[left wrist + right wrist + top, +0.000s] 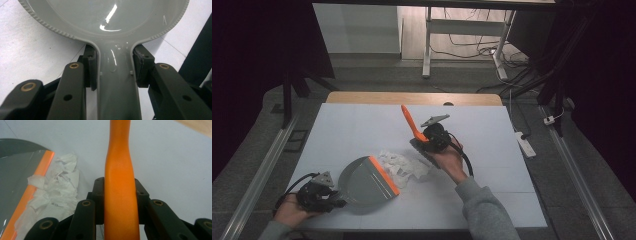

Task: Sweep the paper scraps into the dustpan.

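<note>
A grey dustpan (364, 181) with an orange front lip (384, 175) lies on the white table cover, its mouth facing right. My left gripper (332, 200) is shut on the dustpan's grey handle (116, 85), with the pads pressed on both sides. Crumpled white paper scraps (402, 165) are piled just in front of the lip (41, 170); in the right gripper view the scraps (57, 185) touch it. My right gripper (428, 140) is shut on the orange handle (120, 195) of a brush, whose dark head (421, 149) rests by the right edge of the scraps. The handle (408, 120) slants up and away.
The white cover (492, 150) spreads over a wooden table whose far edge (412, 97) shows. Beyond it stand a white table frame (428, 45) and loose cables on the floor. A white power strip (527, 142) lies right of the table.
</note>
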Available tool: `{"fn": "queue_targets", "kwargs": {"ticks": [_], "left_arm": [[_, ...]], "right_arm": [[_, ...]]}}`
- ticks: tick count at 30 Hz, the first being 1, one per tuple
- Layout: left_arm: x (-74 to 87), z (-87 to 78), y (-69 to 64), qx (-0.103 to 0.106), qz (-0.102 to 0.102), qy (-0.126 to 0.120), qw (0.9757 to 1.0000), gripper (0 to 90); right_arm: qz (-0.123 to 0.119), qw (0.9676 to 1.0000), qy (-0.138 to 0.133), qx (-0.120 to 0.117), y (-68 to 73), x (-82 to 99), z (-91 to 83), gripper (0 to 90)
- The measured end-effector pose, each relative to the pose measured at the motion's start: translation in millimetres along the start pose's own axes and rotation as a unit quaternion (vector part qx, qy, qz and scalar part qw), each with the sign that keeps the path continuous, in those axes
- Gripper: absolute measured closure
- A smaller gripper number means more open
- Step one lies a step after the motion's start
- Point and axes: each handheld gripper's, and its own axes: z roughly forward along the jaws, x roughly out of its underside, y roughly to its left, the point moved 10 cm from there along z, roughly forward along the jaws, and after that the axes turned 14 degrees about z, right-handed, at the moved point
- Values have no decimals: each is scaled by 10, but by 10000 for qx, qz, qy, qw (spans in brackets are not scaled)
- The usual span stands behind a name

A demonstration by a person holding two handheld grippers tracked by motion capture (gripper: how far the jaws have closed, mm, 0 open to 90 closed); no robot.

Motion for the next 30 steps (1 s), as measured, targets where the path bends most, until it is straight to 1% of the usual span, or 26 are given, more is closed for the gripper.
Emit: {"fn": "queue_targets", "kwargs": {"ticks": [1,4,9,12,13,14,15,16,17,18,21,22,23,24,25,26,27,28,29,30], "left_arm": [[-2,1,2,-9,0,10,10000,617],[-9,8,1,2,-1,22,10000,617],[-8,26,4,22,-15,65,10000,618],[-6,29,5,23,-21,80,10000,618],[-7,28,5,22,-21,80,10000,618],[-8,28,5,20,-22,77,10000,618],[-10,27,3,21,-21,73,10000,619],[-11,26,3,21,-20,71,10000,619],[-13,25,2,19,-18,71,10000,619],[-14,25,1,17,-17,70,10000,619],[-16,23,2,11,-18,62,10000,618],[-17,24,1,15,-19,60,10000,618],[-17,24,2,14,-19,69,10000,618],[-18,25,1,14,-21,67,10000,618],[-19,25,-1,22,-26,68,10000,618],[-18,25,0,20,-23,73,10000,618],[-19,24,-1,16,-22,76,10000,618],[-19,25,0,8,-22,76,10000,618],[-20,24,0,13,-20,77,10000,618],[-20,24,0,13,-20,73,10000,618]], "right_arm": [[28,10000,29,-13,11,13,18,700],[-23,9999,104,-16,55,41,81,700],[-154,9995,268,-54,202,80,188,701],[-184,9992,327,-137,302,95,251,701],[-157,9990,335,-235,387,98,293,701],[-157,9990,335,-235,387,98,293,701],[-183,9989,334,-260,425,98,316,701],[-165,9988,352,-290,480,99,337,701],[-286,9984,365,-330,573,94,383,700],[-286,9984,365,-330,573,94,383,700],[-363,9975,388,-462,733,84,439,701],[-406,9970,390,-523,786,81,457,701],[-420,9960,430,-668,907,88,488,701],[-420,9960,430,-668,907,88,488,701],[-497,9949,450,-757,1023,96,517,701],[-497,9949,450,-757,1023,96,517,701],[-495,9945,475,-796,1071,105,521,701],[-566,9936,469,-859,1140,109,526,701],[-725,9914,455,-987,1240,115,515,701],[-725,9914,455,-987,1240,115,515,701]]}}
